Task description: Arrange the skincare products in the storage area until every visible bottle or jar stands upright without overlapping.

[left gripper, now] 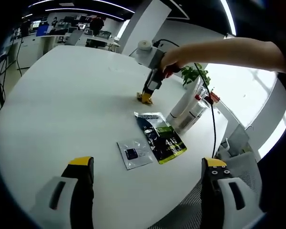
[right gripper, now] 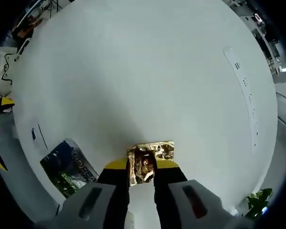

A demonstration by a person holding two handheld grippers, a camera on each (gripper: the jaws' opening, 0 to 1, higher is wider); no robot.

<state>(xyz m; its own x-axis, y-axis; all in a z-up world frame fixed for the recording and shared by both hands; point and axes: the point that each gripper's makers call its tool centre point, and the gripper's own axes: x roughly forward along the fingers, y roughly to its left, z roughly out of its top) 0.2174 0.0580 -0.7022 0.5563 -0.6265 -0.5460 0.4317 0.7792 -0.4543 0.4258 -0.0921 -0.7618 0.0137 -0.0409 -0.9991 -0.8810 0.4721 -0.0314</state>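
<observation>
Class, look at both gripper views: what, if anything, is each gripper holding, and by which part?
The right gripper pinches a small gold foil sachet by its near edge, on the white table. The left gripper is open and holds nothing.

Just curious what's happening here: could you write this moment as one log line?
right gripper: shut on gold sachet, at table | left gripper: open, hovering | dark pouch, small packet: flat | tubes: lying
</observation>
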